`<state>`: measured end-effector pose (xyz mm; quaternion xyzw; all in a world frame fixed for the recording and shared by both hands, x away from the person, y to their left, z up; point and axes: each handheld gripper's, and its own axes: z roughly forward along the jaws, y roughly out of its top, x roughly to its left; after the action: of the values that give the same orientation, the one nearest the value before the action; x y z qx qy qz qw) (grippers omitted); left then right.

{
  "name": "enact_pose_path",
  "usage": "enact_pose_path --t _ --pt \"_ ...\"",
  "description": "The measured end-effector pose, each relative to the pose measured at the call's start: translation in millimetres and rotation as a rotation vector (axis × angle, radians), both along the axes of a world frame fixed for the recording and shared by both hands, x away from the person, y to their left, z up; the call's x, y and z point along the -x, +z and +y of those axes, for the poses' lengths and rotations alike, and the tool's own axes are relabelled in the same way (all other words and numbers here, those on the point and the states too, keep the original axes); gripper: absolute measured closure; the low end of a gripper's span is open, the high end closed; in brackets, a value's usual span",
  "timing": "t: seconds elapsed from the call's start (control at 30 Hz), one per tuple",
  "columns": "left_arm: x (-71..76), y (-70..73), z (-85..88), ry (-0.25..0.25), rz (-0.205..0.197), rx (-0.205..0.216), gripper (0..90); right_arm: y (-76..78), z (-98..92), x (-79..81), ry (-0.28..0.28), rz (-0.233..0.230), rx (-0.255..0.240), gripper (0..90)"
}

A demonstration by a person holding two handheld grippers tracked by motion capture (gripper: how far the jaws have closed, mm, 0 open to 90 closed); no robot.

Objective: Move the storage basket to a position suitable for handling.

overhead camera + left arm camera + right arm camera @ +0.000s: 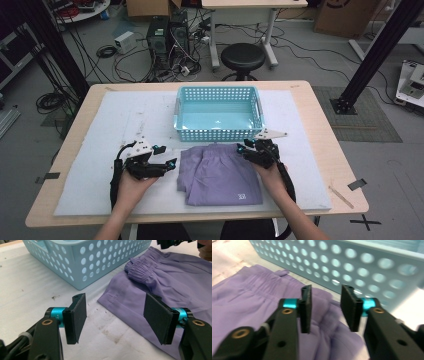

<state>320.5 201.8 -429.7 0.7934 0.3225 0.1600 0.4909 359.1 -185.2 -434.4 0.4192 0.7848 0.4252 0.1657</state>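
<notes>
We see a pair of folded purple shorts (pixel 218 175) lying on the white mat (pixel 90 165) that covers the wooden table (pixel 320 130), near its front edge and about midway between the left and right edges. Their gathered waistband (pixel 140 267) points toward the light blue perforated basket (pixel 218 114), which sits just behind them at the middle of the mat, nearly touching the cloth.

Our left gripper (pixel 167 157) rests on the mat just left of the shorts, its jaws spread wide with nothing between them; in the left gripper view (pixel 115 317) the left-hand pad hangs over bare mat and the other over the near edge of the fabric.

Our right gripper (pixel 245 148) sits at the back right corner of the shorts, beside the basket's front wall. In the right gripper view (pixel 325 310) its jaws stand partly apart above bunched purple cloth, pinching nothing.
</notes>
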Motion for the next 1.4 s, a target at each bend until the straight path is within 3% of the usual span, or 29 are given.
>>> enact_pose_path --t 0.1,0.13,0.17,0.23,0.27,0.47,0.57,0.77,0.93,1.17,1.4 --pt "0.6 -0.3 -1.8 -0.006 -0.003 -0.012 35.0 -3.9 9.9 -5.8 -0.027 0.042 0.035 54.4" --pt "0.6 -0.5 -2.0 -0.008 -0.001 -0.013 35.0 -5.9 11.7 -8.4 -0.035 0.061 0.036 55.4" --pt "0.4 -0.7 -2.1 -0.01 -0.001 -0.012 35.0 -7.8 12.7 -10.5 -0.026 0.077 0.029 62.4" --pt "0.2 -1.3 -2.2 -0.011 0.002 -0.013 35.0 -7.8 14.0 -9.8 0.002 0.071 0.031 78.4" --pt "0.1 -2.0 -2.3 -0.009 0.006 -0.009 35.0 -6.4 14.5 -8.2 0.012 0.054 0.045 82.2" --pt "0.0 -2.7 -2.6 -0.008 0.005 -0.013 35.0 -4.8 11.4 -4.7 -0.013 0.029 0.05 84.5" --pt "0.3 -1.1 -1.6 -0.005 -0.005 -0.011 35.0 -3.8 10.7 -3.4 -0.019 0.018 0.037 78.0" --pt "0.8 3.8 2.8 -0.002 -0.02 0.009 34.2 9.3 0.8 5.7 -0.013 -0.042 0.016 55.9" --pt "1.4 8.3 7.8 0.0 -0.033 0.023 32.1 21.6 -26.0 17.7 -0.057 -0.075 -0.028 41.2" --pt "3.1 12.8 7.3 0.026 -0.067 0.003 30.5 23.8 -64.9 35.1 -0.13 -0.121 -0.048 33.3" --pt "2.1 17.2 1.8 0.051 -0.089 -0.004 30.4 22.4 -84.0 37.4 -0.191 -0.117 -0.075 29.7"
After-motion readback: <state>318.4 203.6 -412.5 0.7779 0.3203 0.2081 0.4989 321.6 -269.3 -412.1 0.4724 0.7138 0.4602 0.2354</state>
